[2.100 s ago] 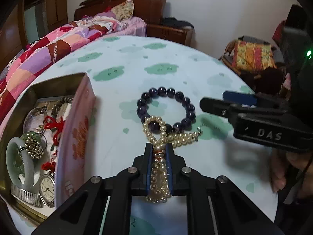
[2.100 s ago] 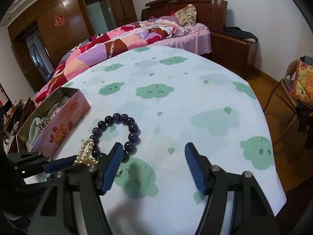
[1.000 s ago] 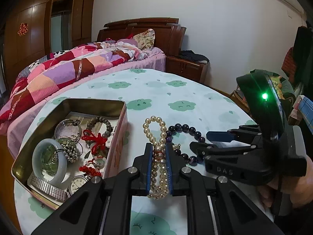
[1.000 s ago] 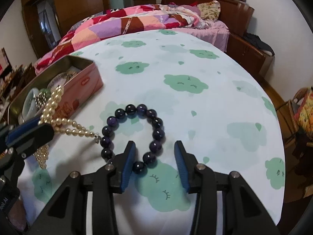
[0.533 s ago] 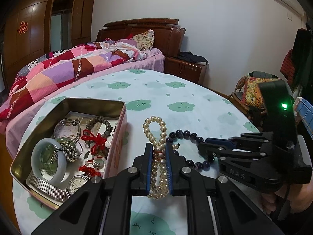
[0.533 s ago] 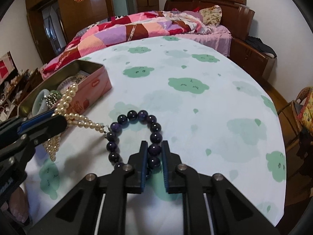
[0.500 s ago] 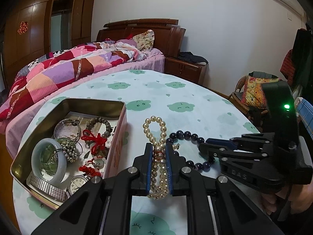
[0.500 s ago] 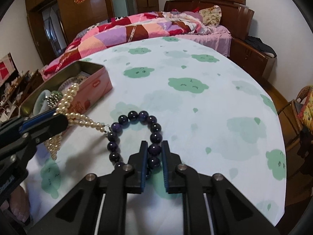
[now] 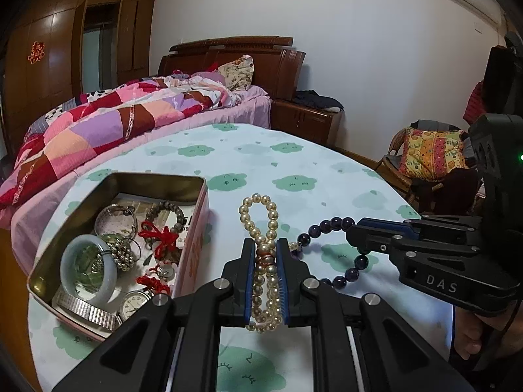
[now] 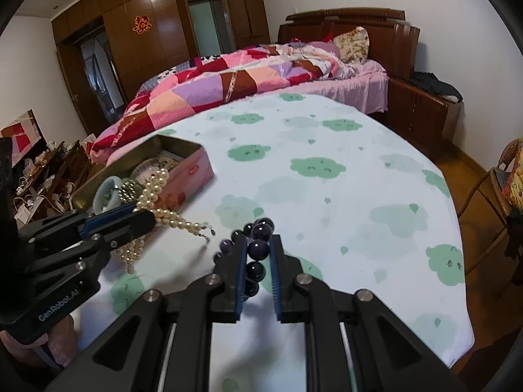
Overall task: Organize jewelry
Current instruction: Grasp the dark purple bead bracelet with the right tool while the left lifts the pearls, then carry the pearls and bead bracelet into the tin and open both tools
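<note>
A cream pearl strand (image 9: 258, 207) is pinched in my left gripper (image 9: 265, 243), which is shut on it; a loop sticks up past the fingertips and the ends hang below. My right gripper (image 10: 259, 238) is shut on a dark purple bead bracelet (image 10: 257, 249), held just above the tablecloth (image 10: 327, 196). In the left wrist view the right gripper (image 9: 354, 227) comes in from the right, with the purple bracelet (image 9: 361, 261) dangling under it. The right wrist view shows the left gripper (image 10: 143, 214) with the pearl strand (image 10: 173, 217) beside the open pink tin (image 10: 193, 170).
The pink tin (image 9: 157, 178) at the table's left holds a jade bangle (image 9: 88, 268), watches, a grey bead bracelet and red cords. Beyond the round table is a bed with a patchwork quilt (image 9: 114, 124). A chair with a cushion (image 9: 431, 153) stands to the right.
My right gripper closed on the purple bead bracelet and lifted it off the tablecloth. The left gripper kept still, holding the pearl strand.
</note>
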The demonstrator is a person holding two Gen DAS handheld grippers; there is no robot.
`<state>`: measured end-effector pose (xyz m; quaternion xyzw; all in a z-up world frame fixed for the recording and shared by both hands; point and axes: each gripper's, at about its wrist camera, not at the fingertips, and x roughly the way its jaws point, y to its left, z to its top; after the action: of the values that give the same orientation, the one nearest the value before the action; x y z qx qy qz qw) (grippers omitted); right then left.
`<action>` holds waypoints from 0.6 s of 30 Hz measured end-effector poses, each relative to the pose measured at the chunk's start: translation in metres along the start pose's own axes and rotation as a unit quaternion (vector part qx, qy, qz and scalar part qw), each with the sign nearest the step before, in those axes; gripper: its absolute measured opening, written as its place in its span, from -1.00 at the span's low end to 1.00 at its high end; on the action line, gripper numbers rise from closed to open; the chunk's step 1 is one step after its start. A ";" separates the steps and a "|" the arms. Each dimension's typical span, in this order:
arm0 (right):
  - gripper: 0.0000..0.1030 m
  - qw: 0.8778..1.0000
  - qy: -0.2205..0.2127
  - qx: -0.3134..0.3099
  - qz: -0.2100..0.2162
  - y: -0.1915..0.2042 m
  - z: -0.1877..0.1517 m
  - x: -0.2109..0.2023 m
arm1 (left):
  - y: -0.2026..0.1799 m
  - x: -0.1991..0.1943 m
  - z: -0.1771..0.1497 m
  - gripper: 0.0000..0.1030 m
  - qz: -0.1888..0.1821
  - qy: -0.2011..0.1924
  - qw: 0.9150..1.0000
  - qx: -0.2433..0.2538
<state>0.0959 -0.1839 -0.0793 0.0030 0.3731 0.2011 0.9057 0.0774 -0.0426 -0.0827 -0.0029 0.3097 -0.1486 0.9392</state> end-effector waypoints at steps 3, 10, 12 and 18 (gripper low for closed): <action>-0.69 1.000 -0.006 -0.001 0.004 0.002 0.002 -0.004 | -0.001 -0.004 0.002 -0.77 0.001 -0.001 1.000 0.001; -0.69 1.000 -0.021 -0.007 0.010 0.008 0.008 -0.014 | -0.002 -0.017 0.008 -0.77 0.004 -0.016 1.000 0.006; -0.69 1.000 -0.025 -0.008 0.013 0.009 0.009 -0.016 | -0.001 -0.020 0.010 -0.77 0.003 -0.020 1.000 0.005; -0.69 0.999 -0.039 -0.013 0.019 0.015 0.016 -0.024 | 0.005 -0.029 0.018 -0.77 0.003 -0.030 1.000 -0.004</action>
<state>0.0858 -0.1761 -0.0497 0.0061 0.3348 0.2232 0.9155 0.0671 -0.0309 -0.0513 -0.0097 0.2821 -0.1444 0.9484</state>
